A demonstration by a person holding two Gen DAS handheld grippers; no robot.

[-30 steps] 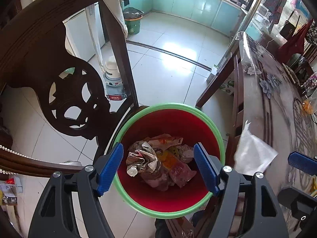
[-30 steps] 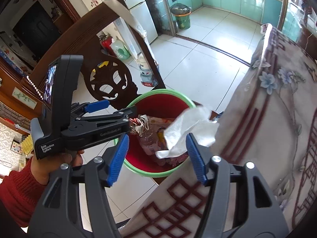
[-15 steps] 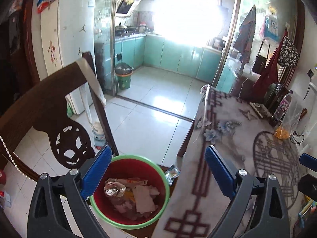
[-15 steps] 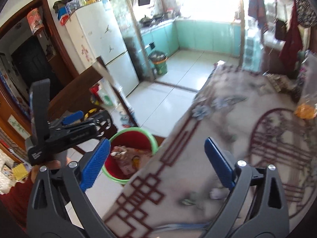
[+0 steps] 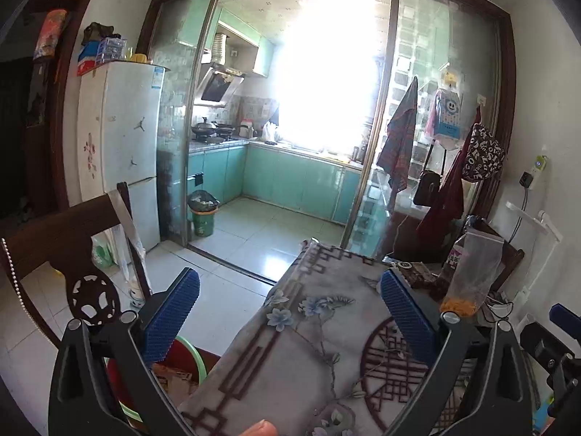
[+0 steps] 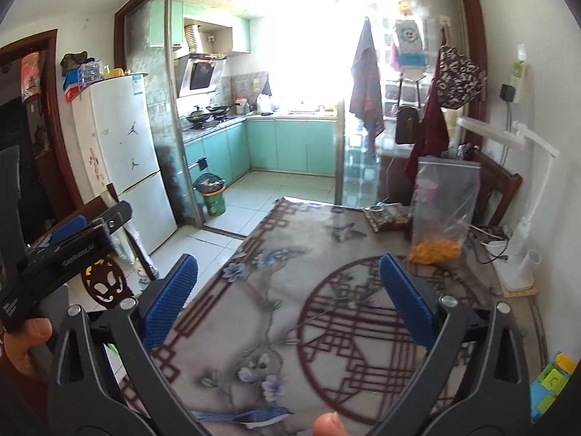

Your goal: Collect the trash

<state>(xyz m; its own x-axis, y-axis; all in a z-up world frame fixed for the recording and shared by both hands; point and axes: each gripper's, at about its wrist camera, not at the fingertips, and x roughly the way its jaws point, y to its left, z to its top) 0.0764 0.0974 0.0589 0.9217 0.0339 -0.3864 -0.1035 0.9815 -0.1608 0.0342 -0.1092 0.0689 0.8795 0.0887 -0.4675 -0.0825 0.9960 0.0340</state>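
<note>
My left gripper (image 5: 290, 316) is open and empty, held above the near left edge of the table (image 5: 308, 345) with its patterned cloth. The red bin with a green rim (image 5: 189, 354) holding trash shows only partly at the lower left, beside the table and behind my left finger. My right gripper (image 6: 288, 301) is open and empty above the table (image 6: 326, 290). The left gripper's body (image 6: 61, 254) shows at the left of the right wrist view.
A clear bag with orange bits (image 6: 441, 210) and a dark packet (image 6: 386, 216) stand at the table's far end. A carved wooden chair (image 5: 72, 250) stands left of the bin. A white lamp (image 6: 523, 269) and yellow items (image 6: 552, 381) are at the right.
Both grippers rose and tilted up from the bin toward the room. The white tissue seen beside the right gripper a second ago is gone from view. Both stay open.
</note>
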